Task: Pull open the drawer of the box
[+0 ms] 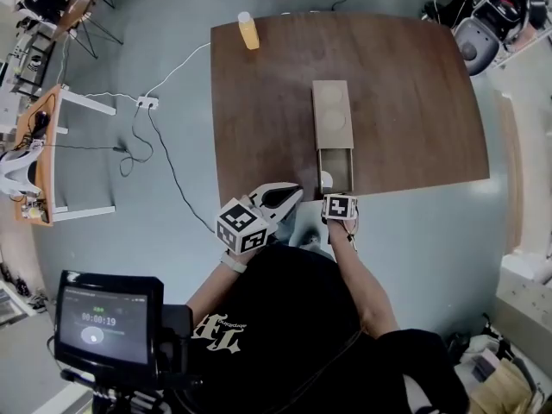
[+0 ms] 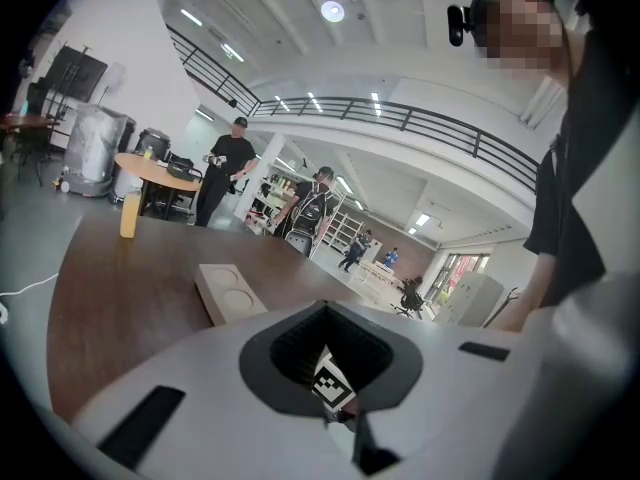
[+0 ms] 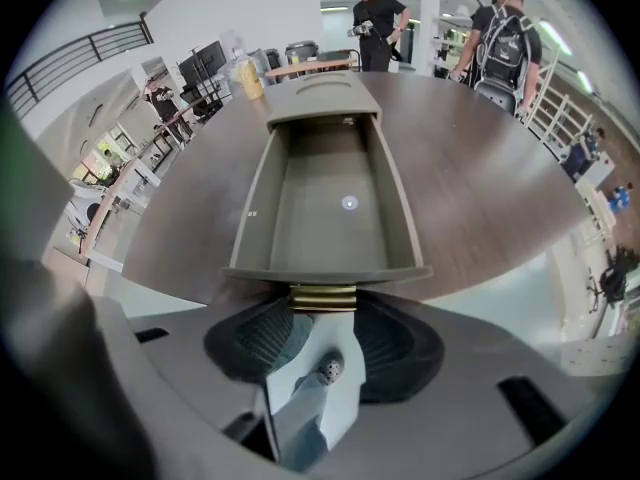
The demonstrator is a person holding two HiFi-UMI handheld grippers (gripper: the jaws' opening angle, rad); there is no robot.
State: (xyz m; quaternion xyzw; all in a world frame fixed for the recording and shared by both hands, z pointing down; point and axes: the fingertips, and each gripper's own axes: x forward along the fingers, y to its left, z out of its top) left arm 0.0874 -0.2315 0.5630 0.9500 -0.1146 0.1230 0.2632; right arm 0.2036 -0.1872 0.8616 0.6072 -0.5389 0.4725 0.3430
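A tan box (image 1: 332, 110) lies on the brown table (image 1: 414, 102), and its drawer (image 1: 336, 169) stands pulled out toward me. In the right gripper view the drawer (image 3: 325, 203) is bare inside except for a small white dot. My right gripper (image 3: 322, 303) is shut on the drawer's brass handle (image 3: 323, 296), at the table's near edge (image 1: 338, 195). My left gripper (image 1: 289, 192) hovers to the left of the drawer front, shut with nothing in it. In the left gripper view (image 2: 325, 308) the box (image 2: 230, 293) lies ahead on the table.
A yellow bottle (image 1: 248, 30) stands at the table's far left corner. A power strip (image 1: 147, 103) and cables lie on the floor to the left. Several people (image 3: 375, 18) stand beyond the table. A monitor (image 1: 108, 322) sits at my lower left.
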